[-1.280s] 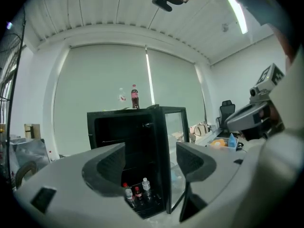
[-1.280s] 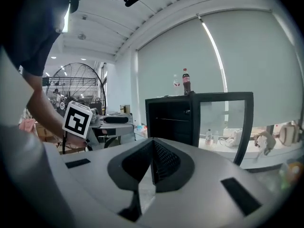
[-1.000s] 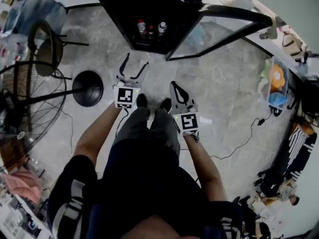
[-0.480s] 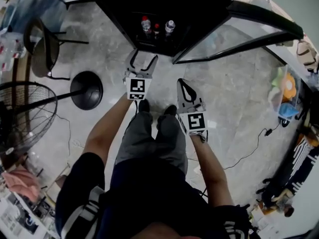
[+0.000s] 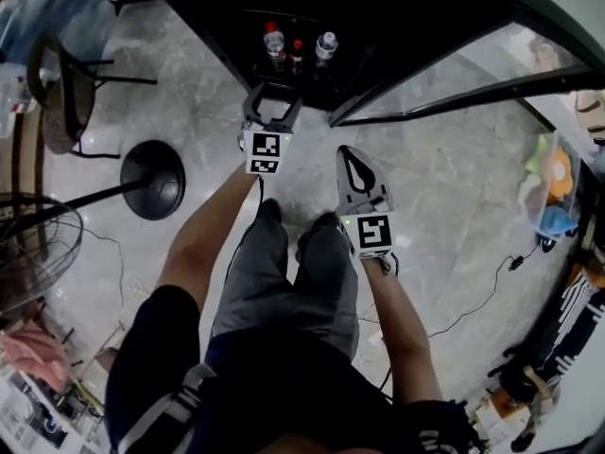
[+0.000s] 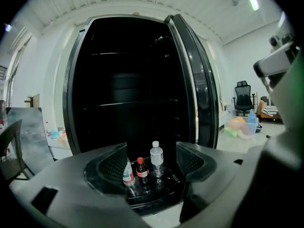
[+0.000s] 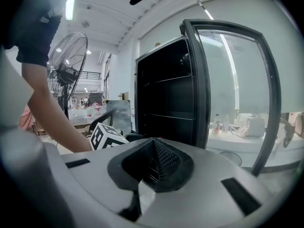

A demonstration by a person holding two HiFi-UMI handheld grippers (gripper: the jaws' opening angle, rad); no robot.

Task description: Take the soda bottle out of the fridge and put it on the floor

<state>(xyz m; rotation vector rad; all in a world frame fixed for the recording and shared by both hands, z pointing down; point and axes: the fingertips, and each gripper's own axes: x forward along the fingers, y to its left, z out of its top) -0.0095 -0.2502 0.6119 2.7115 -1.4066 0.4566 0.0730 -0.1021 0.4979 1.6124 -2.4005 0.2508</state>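
The black fridge (image 5: 312,8) stands open, and three bottles rest on its bottom shelf. A small dark soda bottle (image 5: 297,51) (image 6: 142,171) with a red cap is in the middle. A red-capped bottle with a white label (image 5: 274,41) (image 6: 128,175) is on its left, and a clear water bottle (image 5: 326,44) (image 6: 156,158) on its right. My left gripper (image 5: 271,104) (image 6: 152,163) is open just short of the shelf, and its jaws frame the bottles without touching them. My right gripper (image 5: 358,166) (image 7: 153,161) is shut on nothing, further back over the floor.
The fridge's glass door (image 5: 473,74) (image 7: 232,94) swings out to the right. A standing fan's round base (image 5: 151,180) and its pole are on the left, with a chair (image 5: 57,83) behind. A cable (image 5: 473,296) runs across the marble floor at right. My feet (image 5: 293,220) stand between the grippers.
The person has stepped closer to the fridge. The left gripper has moved forward towards the bottom shelf and stays open. The right gripper has followed, still shut.
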